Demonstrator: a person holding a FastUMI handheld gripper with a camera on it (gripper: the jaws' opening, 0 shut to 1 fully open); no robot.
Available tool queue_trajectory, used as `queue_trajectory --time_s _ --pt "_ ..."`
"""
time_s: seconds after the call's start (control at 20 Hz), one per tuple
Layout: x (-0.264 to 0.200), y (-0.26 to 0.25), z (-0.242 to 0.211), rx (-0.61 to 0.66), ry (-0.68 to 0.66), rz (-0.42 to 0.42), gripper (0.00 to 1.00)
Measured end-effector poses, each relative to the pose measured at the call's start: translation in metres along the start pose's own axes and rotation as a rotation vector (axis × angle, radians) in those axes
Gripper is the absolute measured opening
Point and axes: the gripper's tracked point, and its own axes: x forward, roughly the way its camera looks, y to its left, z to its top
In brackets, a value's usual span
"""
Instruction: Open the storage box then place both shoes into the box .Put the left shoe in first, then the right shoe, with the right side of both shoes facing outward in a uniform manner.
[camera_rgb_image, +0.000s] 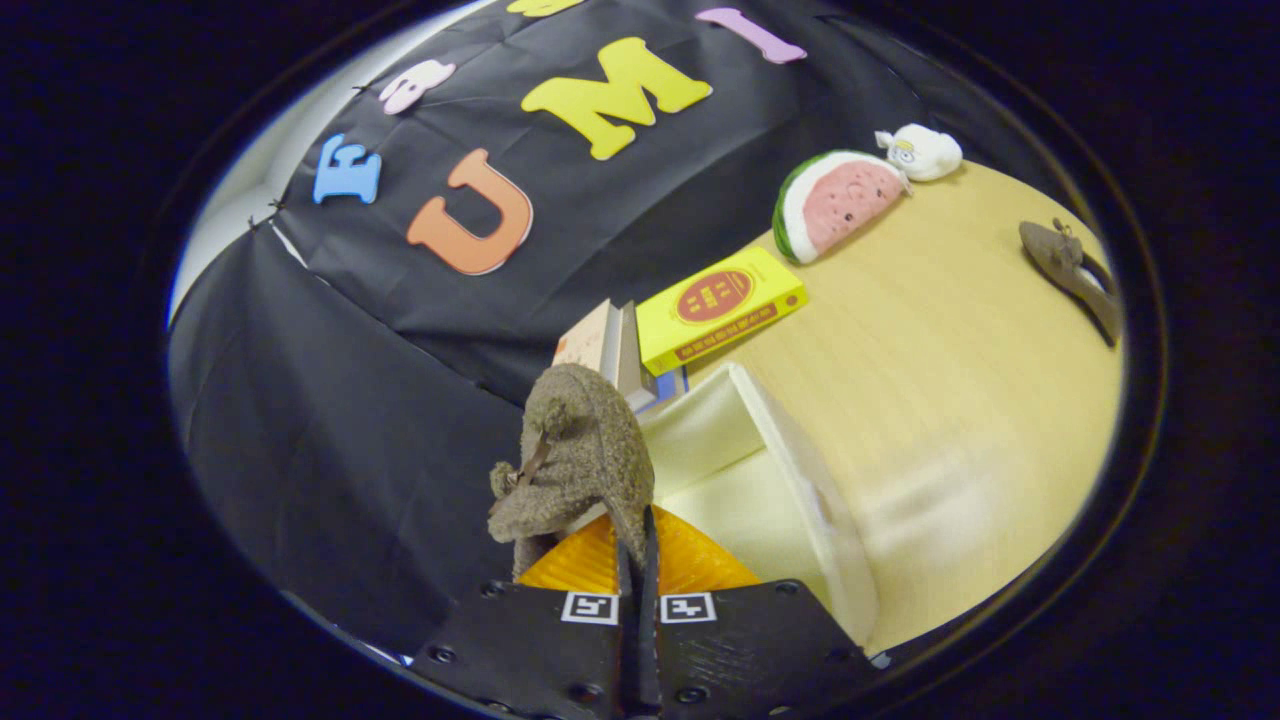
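- A brown suede shoe (575, 455) hangs low in the middle of the frame, pinched by its thin edge between the orange fingers (575, 562) of the gripper (637, 560), which are closed tight on it with almost no gap.
- Just right of the held shoe and below it stands the cream storage box (800, 480), open, its pale inside showing; the shoe is above the box's left rim, not yet inside.
- The second brown shoe (1070, 270) lies on the wooden counter (950, 400) at the far right of the frame, well apart from the box.
- By my reading, the step in hand is putting in the first shoe, presumably the left one; which shoe this is I cannot tell.
- The next move calls for carrying the shoe rightward over the opening, turning it so its right side faces outward, lowering it, then releasing.
- Beyond the box lie a yellow book (720, 305) and other books (605, 345); a watermelon-slice toy (835, 200) and a white plush toy (922, 152) sit at upper right.
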Motion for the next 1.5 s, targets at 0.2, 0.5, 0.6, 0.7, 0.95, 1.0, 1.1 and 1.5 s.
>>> queue_trajectory --time_s 0.2,0.5,0.6,0.7,0.95,1.0,1.1,1.5 --pt "0.028 -0.009 -0.034 0.015 0.060 -0.073 0.01" --pt "0.049 -0.020 -0.053 0.005 0.106 -0.125 0.08" --pt "0.056 -0.014 -0.059 -0.023 0.150 -0.099 0.28" --pt "0.058 -0.019 -0.057 -0.040 0.163 -0.106 0.49" --pt "0.039 -0.004 -0.037 -0.161 0.125 -0.032 0.88" --pt "0.033 0.000 -0.033 -0.205 0.118 0.001 0.94" --pt "0.015 0.006 -0.019 -0.276 0.095 0.080 0.94" --pt "-0.090 -0.020 0.090 -0.610 -0.292 0.184 0.96"
